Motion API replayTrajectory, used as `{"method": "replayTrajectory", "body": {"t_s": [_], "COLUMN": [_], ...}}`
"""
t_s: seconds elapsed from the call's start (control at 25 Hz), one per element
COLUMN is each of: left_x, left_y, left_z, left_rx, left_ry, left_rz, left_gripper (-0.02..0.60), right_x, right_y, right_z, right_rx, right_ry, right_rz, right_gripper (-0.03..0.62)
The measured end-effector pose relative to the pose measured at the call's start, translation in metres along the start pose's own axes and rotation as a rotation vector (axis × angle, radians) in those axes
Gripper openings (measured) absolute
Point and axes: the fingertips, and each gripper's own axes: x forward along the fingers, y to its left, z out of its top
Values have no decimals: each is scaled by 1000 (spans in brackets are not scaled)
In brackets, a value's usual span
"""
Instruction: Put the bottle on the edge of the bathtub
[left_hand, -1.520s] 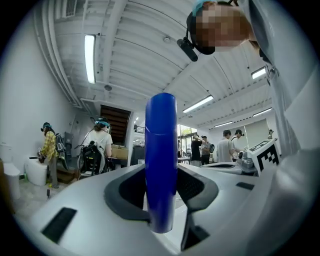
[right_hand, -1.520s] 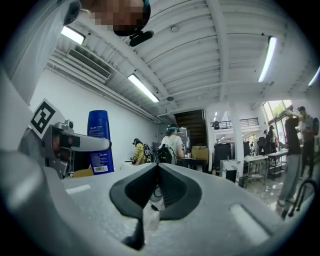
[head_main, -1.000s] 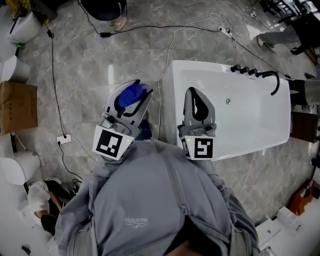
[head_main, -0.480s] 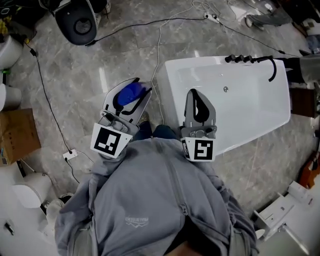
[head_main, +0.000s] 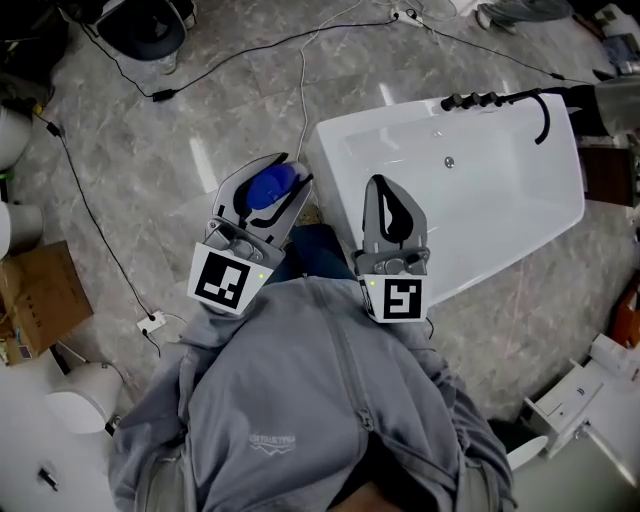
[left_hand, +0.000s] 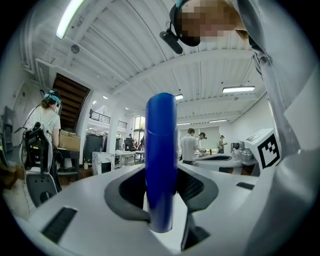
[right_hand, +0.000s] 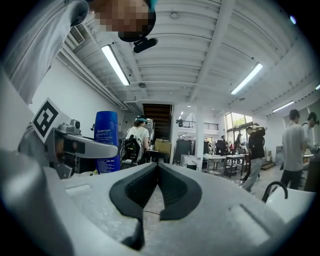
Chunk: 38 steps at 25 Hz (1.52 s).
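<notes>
A blue bottle (head_main: 268, 186) stands upright between the jaws of my left gripper (head_main: 262, 195), which is shut on it above the marble floor. In the left gripper view the bottle (left_hand: 161, 165) fills the middle, clamped low down by both pads. The white bathtub (head_main: 330, 150) lies to the right, its near left corner just beside the bottle. My right gripper (head_main: 387, 205) hovers over the tub's near rim, shut and holding nothing. In the right gripper view its pad tips (right_hand: 159, 167) touch, and the bottle (right_hand: 106, 142) shows at the left.
A black faucet set (head_main: 500, 100) sits on the tub's far end. Cables (head_main: 100, 230) and a power strip (head_main: 152, 322) lie on the floor to the left, beside a cardboard box (head_main: 40, 295). A dark round unit (head_main: 140, 25) stands at the top left. People stand far off.
Both grippers have drifted toward the tub, and the tub's near corner now sits closer to the bottle. The view has turned a little. Neither grip has changed.
</notes>
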Motion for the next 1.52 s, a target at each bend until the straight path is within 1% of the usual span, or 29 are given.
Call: {"method": "replayTrajectory", "body": {"t_s": [0.32, 0.44, 0.52, 0.6, 0.72, 0.92, 1.24, 1.36, 1.52], "left_x": [50, 71, 84, 94, 111, 144, 169, 181, 198], "left_y": [7, 9, 10, 12, 12, 8, 10, 14, 16], "left_z": [-17, -26, -33, -44, -62, -89, -129, -149, -176], "left_rx": [11, 38, 61, 80, 92, 99, 155, 158, 140], "left_ry": [29, 45, 50, 61, 82, 94, 102, 96, 113], "left_rz": [-34, -43, -46, -46, -55, -84, -131, -142, -147], "left_gripper": [150, 150, 150, 150, 150, 150, 150, 150, 150], "right_x": [32, 44, 52, 60, 67, 75, 81, 87, 94], "right_y": [-22, -32, -41, -45, -53, -76, -79, -81, -90], "right_z": [-23, -35, -40, -48, -66, -94, -137, -155, -182], "right_rx": [45, 32, 25, 23, 40, 58, 69, 61, 70], "right_ry": [-1, 13, 3, 2, 31, 37, 69, 66, 80], "right_rz": [14, 32, 43, 56, 74, 64, 72, 66, 55], "right_gripper": [3, 3, 3, 3, 3, 3, 3, 3, 3]}}
